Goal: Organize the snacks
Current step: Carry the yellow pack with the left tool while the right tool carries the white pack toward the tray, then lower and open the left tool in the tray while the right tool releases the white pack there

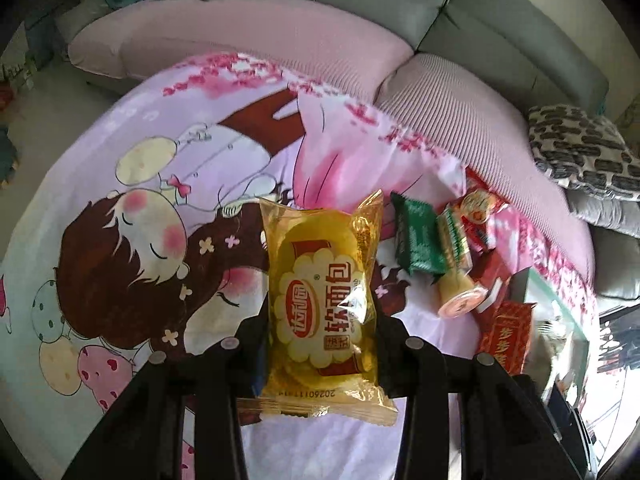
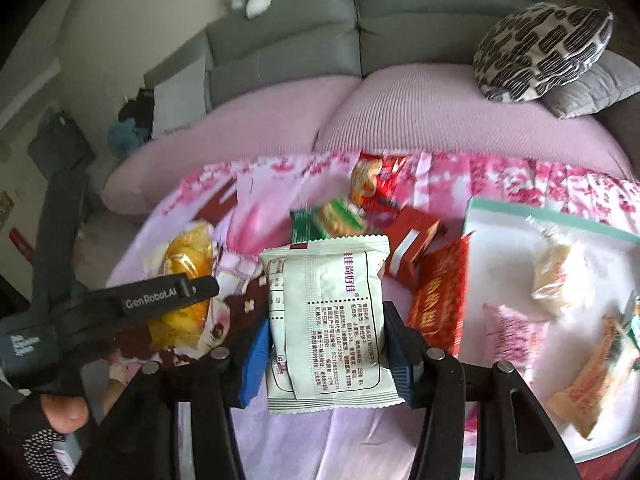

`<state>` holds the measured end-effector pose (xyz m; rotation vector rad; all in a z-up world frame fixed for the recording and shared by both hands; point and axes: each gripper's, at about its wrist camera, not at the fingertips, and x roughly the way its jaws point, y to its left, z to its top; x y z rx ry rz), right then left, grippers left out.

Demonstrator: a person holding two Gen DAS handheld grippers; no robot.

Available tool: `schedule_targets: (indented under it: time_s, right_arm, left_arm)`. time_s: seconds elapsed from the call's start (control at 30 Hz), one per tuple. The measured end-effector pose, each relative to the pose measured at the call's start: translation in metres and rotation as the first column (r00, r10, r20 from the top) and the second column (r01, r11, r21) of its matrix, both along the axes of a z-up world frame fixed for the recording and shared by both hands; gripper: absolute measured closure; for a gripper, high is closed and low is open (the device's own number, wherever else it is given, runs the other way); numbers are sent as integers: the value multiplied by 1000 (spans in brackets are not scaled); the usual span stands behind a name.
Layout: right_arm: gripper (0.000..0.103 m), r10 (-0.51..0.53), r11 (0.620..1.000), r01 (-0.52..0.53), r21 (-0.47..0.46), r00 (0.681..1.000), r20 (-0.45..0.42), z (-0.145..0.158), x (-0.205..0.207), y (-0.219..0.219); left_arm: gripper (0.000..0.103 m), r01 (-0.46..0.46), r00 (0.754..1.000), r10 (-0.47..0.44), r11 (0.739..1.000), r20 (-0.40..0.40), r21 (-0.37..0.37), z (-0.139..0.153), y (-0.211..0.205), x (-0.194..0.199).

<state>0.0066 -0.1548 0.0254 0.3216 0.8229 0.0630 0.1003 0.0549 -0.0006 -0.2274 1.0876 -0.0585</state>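
Note:
My left gripper (image 1: 322,332) is shut on a yellow bread packet (image 1: 324,304), which stands upright between its black fingers above the cartoon-print cloth (image 1: 120,208). In the right wrist view the same packet (image 2: 186,256) hangs at the left behind a black finger (image 2: 168,294) of that gripper. My right gripper (image 2: 326,354) is shut on a white snack packet (image 2: 332,320), printed back facing me, with the blue pads (image 2: 254,360) pressing its sides. Both packets are off the cloth.
A pile of snacks lies ahead: a green packet (image 1: 416,236), a jelly cup (image 1: 456,292) and red boxes (image 2: 412,248). A white tray (image 2: 500,264) with a teal rim holds several packets at the right. A pink-covered sofa (image 2: 400,120) stands behind. A gloved hand (image 2: 44,428) holds the left gripper.

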Motion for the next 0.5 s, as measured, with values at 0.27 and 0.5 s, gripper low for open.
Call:
schedule_targets:
  time_s: [0.27,0.5]
  right_arm:
    - [48,-95,995,93,46,994,59,22,-13,-41]
    - [48,-229,972,222,71,968,103,37,-32,-95]
  left_arm:
    - [61,9,999,-6,999,53,-46,29,-15,-4]
    - [61,142,982,-139,990,132,-17,60,-71,-5]
